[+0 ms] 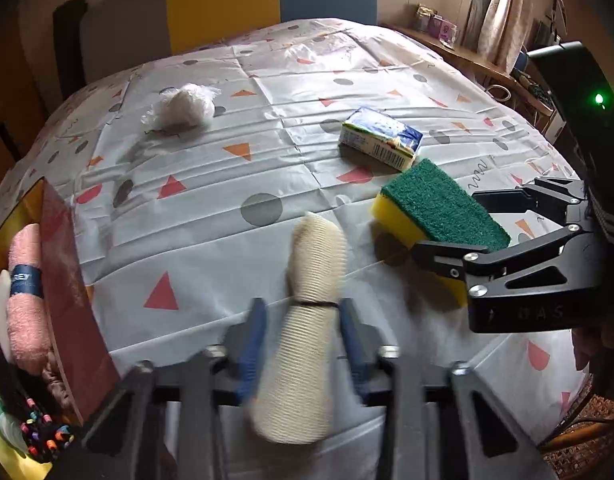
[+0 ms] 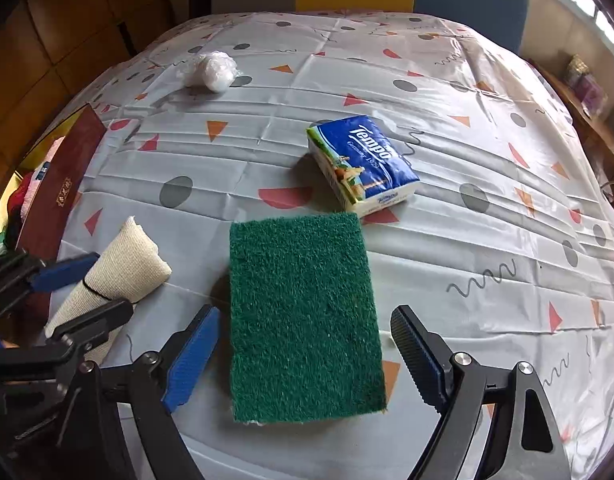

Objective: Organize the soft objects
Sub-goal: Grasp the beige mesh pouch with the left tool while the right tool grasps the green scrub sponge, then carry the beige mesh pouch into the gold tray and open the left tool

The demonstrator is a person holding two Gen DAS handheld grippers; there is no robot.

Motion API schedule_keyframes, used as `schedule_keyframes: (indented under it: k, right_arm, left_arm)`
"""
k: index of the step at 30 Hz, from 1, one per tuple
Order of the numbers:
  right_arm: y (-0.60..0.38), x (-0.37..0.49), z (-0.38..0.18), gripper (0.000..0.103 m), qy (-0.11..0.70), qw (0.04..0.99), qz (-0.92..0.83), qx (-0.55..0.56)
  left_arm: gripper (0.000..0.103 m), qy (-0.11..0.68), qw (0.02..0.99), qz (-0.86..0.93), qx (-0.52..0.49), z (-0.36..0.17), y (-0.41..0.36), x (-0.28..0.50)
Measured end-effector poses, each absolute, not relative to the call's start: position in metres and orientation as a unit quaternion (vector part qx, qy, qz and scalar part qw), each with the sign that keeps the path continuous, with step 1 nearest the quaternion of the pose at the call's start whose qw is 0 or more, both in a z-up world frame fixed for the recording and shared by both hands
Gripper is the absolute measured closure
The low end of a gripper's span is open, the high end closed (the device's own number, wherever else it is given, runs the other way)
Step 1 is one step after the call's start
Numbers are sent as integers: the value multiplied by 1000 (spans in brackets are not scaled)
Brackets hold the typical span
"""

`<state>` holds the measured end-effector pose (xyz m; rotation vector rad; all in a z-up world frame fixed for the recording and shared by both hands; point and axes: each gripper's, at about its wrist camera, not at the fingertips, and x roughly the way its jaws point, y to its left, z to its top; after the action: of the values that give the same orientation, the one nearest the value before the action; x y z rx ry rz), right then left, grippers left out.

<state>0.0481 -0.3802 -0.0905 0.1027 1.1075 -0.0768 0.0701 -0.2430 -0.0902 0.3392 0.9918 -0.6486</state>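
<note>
Soft objects partly sorted: pink towel [image 1: 25,300] lies boxed at left edge. Cream roll [image 1: 307,320] is pinched by left hand-held gripper [image 1: 303,336]; sponge [image 2: 303,320], lower centre on bench [image 2: 487,240], is straddled by wide right hand-held gripper [image 2: 307,356]. Tissue pack [image 2: 363,164] and wrapped bundle [image 2: 213,70] remain, upper frame.

A bench [image 2: 487,248] draped in a pale cloth printed with triangles, dots and squiggles carried the things. A green-topped sponge [image 2: 303,316] lay flat between the right hand-held gripper's [image 2: 303,356] spread fingers, a Tempo tissue pack [image 2: 363,164] just beyond it, a plastic-wrapped white ball [image 2: 213,70] far ahead-left, a dark-red box [image 2: 63,184] at its left edge.
</note>
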Motion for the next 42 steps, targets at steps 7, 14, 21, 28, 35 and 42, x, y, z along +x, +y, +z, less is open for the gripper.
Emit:
schedule_keyframes:
  k: [7, 14, 21, 28, 35, 42]
  right_arm:
    - [-372, 53, -101, 34, 537, 843, -41, 23]
    - [-373, 51, -103, 34, 536, 843, -39, 27]
    - [-372, 48, -103, 34, 529, 848, -39, 14]
    - [-374, 50, -104, 33, 532, 846, -38, 19]
    - [-368, 48, -104, 35, 524, 851, -41, -5]
    - [-369, 47, -104, 35, 520, 853, -39, -6]
  left_arm:
    - [86, 444, 827, -303, 164, -89, -233, 49]
    - [86, 423, 849, -287, 133, -68, -211, 39]
    - [86, 386, 872, -273, 131, -44, -201, 29]
    - [85, 380, 876, -271, 123, -35, -195, 25]
    - [85, 377, 879, -270, 110, -29, -188, 23]
    - [86, 370, 884, -269, 99, -19, -181, 20]
